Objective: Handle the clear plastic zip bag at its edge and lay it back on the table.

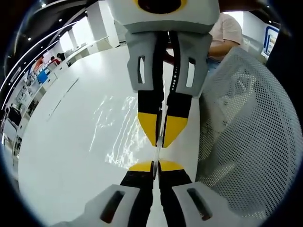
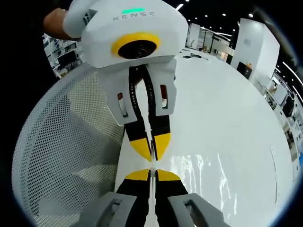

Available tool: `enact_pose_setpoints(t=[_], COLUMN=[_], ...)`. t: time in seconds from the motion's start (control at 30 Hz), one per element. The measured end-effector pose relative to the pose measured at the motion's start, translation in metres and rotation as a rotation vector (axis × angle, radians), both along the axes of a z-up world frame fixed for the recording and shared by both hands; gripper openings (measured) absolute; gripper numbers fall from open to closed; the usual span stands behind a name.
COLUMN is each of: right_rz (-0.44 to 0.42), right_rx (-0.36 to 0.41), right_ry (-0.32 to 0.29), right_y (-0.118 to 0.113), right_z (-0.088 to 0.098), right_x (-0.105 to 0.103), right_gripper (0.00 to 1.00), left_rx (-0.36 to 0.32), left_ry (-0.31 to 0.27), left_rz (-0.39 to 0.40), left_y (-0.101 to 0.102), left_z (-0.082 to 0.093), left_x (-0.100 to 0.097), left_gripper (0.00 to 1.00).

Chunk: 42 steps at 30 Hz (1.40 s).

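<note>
I see the white table (image 1: 61,156) first, a white mesh basket (image 1: 246,142) beside it. The clear zip bag (image 1: 113,127) hangs over the table, its edge pinched between my left gripper (image 1: 155,165) and right gripper (image 2: 152,172), jaws closed on it.
</note>
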State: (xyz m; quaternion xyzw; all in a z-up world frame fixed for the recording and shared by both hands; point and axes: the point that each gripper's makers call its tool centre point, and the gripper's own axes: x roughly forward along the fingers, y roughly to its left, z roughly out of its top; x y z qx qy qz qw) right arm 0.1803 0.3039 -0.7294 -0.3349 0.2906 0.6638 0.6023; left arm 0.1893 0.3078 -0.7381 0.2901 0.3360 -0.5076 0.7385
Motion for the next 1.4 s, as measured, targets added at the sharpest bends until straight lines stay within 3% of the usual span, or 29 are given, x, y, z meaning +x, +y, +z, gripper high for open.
enact_pose_setpoints(t=[0.67, 1.4], right_rz=[0.004, -0.015], right_rx=[0.009, -0.009], right_ry=[-0.002, -0.004], right_y=[0.001, -0.022], right_z=[0.004, 0.001], right_x=[-0.003, 0.003], right_gripper=[0.0, 0.0], left_rx=[-0.026, -0.024], left_ry=[0.004, 0.017], left_rz=[-0.005, 0.01], left_y=[-0.008, -0.004], left_z=[0.001, -0.001], left_x=[-0.001, -0.001], left_gripper=[0.0, 0.0])
